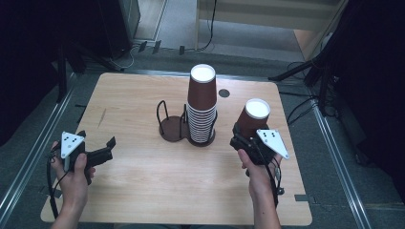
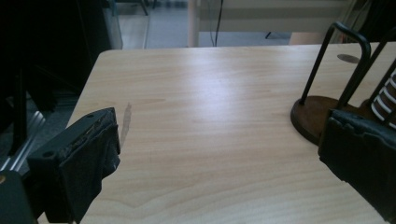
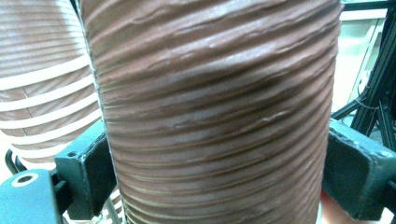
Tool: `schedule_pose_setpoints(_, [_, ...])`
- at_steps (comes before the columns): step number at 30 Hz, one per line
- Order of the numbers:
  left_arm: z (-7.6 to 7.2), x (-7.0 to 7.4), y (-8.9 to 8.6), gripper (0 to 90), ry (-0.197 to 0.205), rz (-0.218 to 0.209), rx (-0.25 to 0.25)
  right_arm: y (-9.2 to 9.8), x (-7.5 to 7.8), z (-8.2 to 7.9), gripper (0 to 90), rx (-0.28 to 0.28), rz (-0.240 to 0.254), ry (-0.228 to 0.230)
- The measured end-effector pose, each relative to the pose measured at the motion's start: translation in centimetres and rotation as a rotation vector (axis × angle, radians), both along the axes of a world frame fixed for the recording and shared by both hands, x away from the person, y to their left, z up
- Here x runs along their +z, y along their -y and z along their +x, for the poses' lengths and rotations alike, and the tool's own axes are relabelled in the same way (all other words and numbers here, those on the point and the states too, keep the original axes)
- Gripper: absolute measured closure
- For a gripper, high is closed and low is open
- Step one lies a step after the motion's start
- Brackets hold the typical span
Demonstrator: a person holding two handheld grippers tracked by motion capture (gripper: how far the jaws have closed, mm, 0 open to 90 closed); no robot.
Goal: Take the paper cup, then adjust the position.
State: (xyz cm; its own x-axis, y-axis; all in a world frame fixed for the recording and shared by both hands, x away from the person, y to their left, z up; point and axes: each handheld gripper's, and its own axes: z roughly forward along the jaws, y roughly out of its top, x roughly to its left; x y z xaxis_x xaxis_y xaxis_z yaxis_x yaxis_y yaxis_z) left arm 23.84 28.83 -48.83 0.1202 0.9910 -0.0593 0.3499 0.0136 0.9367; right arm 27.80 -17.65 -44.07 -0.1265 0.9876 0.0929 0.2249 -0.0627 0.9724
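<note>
A brown ribbed paper cup (image 1: 253,117), upside down with its white base on top, is held in my right gripper (image 1: 249,139) at the table's right side. In the right gripper view the cup (image 3: 215,112) stands between both jaws, which press on its sides. A tall stack of the same cups (image 1: 202,105) stands upside down in the right ring of a dark wire cup rack (image 1: 172,125); the stack (image 3: 42,79) appears left of the held cup. My left gripper (image 1: 98,148) rests open near the table's left edge, nothing between its jaws (image 2: 219,158).
The rack's left ring (image 2: 322,107) is empty. A small dark round mark (image 1: 224,93) lies on the wooden table (image 1: 143,176) behind the stack. Black stands and cables (image 1: 305,71) surround the table on the floor.
</note>
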Motion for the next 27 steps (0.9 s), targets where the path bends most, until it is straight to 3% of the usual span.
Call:
schedule_pose_setpoints(2, [0.3,0.4,0.5,0.0,-0.002,0.01,0.018,0.1,-0.2,0.0,9.6,-0.002,0.011,0.001])
schedule_pose_setpoints(3, [0.5,0.6,0.7,0.0,-0.001,0.008,0.021,0.1,-0.7,-0.3,9.7,-0.006,0.023,0.039])
schedule_pose_setpoints(5, [0.7,1.0,1.0,0.0,0.001,-0.02,0.019,0.1,-0.9,-0.4,9.7,-0.004,0.022,0.046])
schedule_pose_setpoints(8, [1.0,1.3,1.5,0.0,-0.001,-0.055,-0.007,0.1,-1.5,-0.7,9.8,0.009,-0.022,0.049])
schedule_pose_setpoints(12, [0.9,1.1,2.6,0.0,-0.009,-0.05,-0.096,-0.2,-2.1,-0.8,10.0,0.026,-0.044,0.026])
schedule_pose_setpoints(15, [1.1,0.8,4.0,0.0,-0.01,-0.05,-0.169,-0.7,-2.6,-1.0,9.9,0.056,-0.073,0.014])
schedule_pose_setpoints(18, [1.4,0.8,5.7,0.0,-0.01,-0.051,-0.23,-1.1,-3.1,-0.9,9.9,0.053,-0.084,0.0])
schedule_pose_setpoints(27, [0.8,0.9,8.8,0.0,0.012,0.0,-0.36,-1.6,-4.4,-0.9,9.8,0.079,-0.112,-0.043])
